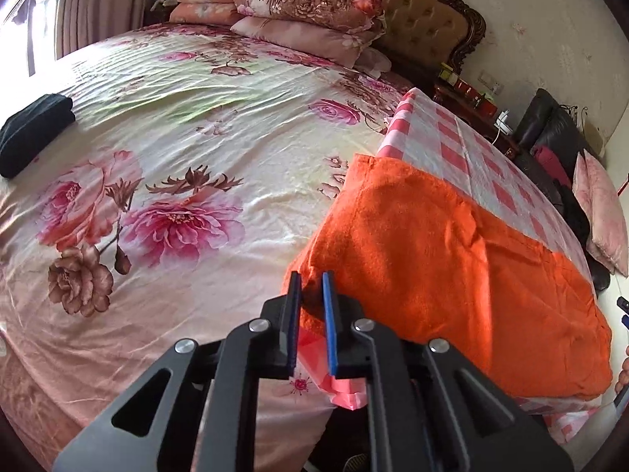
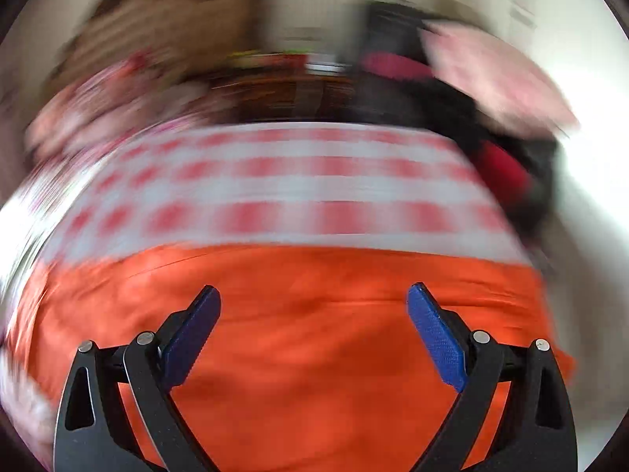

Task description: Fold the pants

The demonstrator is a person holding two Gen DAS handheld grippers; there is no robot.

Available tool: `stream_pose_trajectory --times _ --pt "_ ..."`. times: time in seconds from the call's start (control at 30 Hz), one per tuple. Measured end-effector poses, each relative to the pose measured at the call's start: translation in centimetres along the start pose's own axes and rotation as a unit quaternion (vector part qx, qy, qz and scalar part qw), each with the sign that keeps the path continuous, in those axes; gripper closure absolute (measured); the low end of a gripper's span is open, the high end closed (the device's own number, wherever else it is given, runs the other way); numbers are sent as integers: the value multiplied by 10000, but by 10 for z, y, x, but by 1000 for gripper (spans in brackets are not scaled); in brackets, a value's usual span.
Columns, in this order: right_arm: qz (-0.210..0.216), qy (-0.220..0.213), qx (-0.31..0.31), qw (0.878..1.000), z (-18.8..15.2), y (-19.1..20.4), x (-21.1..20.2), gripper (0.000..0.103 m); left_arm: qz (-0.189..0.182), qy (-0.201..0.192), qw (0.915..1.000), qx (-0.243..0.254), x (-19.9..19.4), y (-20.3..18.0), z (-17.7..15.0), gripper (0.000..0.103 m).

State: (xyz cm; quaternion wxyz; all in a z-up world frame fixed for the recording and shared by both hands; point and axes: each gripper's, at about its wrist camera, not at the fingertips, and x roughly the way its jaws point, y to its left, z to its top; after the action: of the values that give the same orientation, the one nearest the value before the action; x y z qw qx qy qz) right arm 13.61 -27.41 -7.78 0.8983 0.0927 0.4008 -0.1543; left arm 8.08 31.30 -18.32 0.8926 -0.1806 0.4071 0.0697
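Note:
The orange pants (image 1: 452, 259) lie folded on a table covered with a pink-and-white checked cloth (image 1: 464, 149). My left gripper (image 1: 312, 287) has its blue pads close together on the pants' near left corner, pinching the fabric edge. In the right wrist view, which is motion-blurred, the orange pants (image 2: 306, 346) fill the lower half. My right gripper (image 2: 314, 314) is wide open just above them and holds nothing. The checked cloth (image 2: 275, 181) shows beyond the pants.
A bed with a floral sheet (image 1: 177, 157) lies left of the table, with a folded black garment (image 1: 35, 129) at its left edge and stacked pillows (image 1: 306, 19) by the headboard. A dark sofa with a pink cushion (image 1: 601, 212) stands to the right.

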Motion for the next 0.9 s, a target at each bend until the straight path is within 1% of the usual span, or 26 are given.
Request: stream_pose_trajectory --times 0.03,0.07,0.1,0.13,0.17,0.2,0.23,0.27,0.33,0.37,0.4,0.43,0.47,0.5,0.53,0.57,0.6,0.63,0.67,0.73,0.77,0.87,0.9 --pt "-62 131 373 9992 10 -31 12 24 20 -25 10000 56 -2 -1 2 92" --pt "74 405 926 9948 22 -72 29 25 3 -34 10000 83 -4 -1 4 92" --pt "270 706 1232 9895 29 -97 46 25 -9 -30 10000 92 -5 -1 6 92" --pt "428 973 1355 9850 34 -114 61 25 -10 -25 9999 105 -5 -2 7 92" --pt "338 1086 1382 9839 37 -125 70 26 -3 -22 9999 121 -5 -3 7 92" --pt "-102 1071 1212 9868 44 -135 75 23 12 -22 9999 146 -4 -4 7 92" --pt "-260 1038 1005 9892 47 -136 77 19 32 -21 9999 168 -4 -5 7 92" --pt "-299 1036 790 9910 50 -135 79 12 49 -15 9998 178 -3 -5 6 92" --pt "-203 1222 467 9912 49 -128 89 12 69 16 9998 159 -1 -4 4 92" --pt "-344 1314 285 9903 48 -125 95 13 78 39 9999 134 0 -3 4 92" --pt "-430 1309 200 9903 47 -125 99 13 54 50 9999 91 1 -2 3 93" --pt "-312 1344 189 9903 43 -124 101 17 21 56 10000 55 1 0 3 93" --pt "-113 1545 136 9878 37 -119 107 41 8 77 9999 64 2 0 2 93" --pt "-156 1648 28 9862 31 -117 110 47 25 93 9999 106 2 0 2 94" --pt "-402 1473 -234 9880 27 -108 107 47 62 99 9998 163 1 -2 3 94" --pt "-633 1398 -499 9869 26 -97 106 50 178 30 9995 278 -4 -5 6 94" --pt "-806 1385 -610 9852 24 -89 103 55 342 -50 9985 418 -10 -9 8 95" --pt "-980 1376 -660 9834 23 -83 103 55 488 -127 9972 544 -15 -12 11 95" --pt "-1221 1334 -773 9805 22 -76 104 55 539 -92 9973 485 -13 -9 12 95" --pt "-1547 1251 -899 9759 20 -68 105 55 564 198 9979 254 1 5 7 95" --pt "-1653 1214 -917 9744 19 -67 104 55 510 304 9982 104 5 10 3 95" --pt "-1728 1150 -896 9741 16 -68 104 55 435 257 9987 104 -1 9 0 94" --pt "-1749 1142 -882 9739 16 -69 104 53 396 335 9986 29 1 11 -1 87"
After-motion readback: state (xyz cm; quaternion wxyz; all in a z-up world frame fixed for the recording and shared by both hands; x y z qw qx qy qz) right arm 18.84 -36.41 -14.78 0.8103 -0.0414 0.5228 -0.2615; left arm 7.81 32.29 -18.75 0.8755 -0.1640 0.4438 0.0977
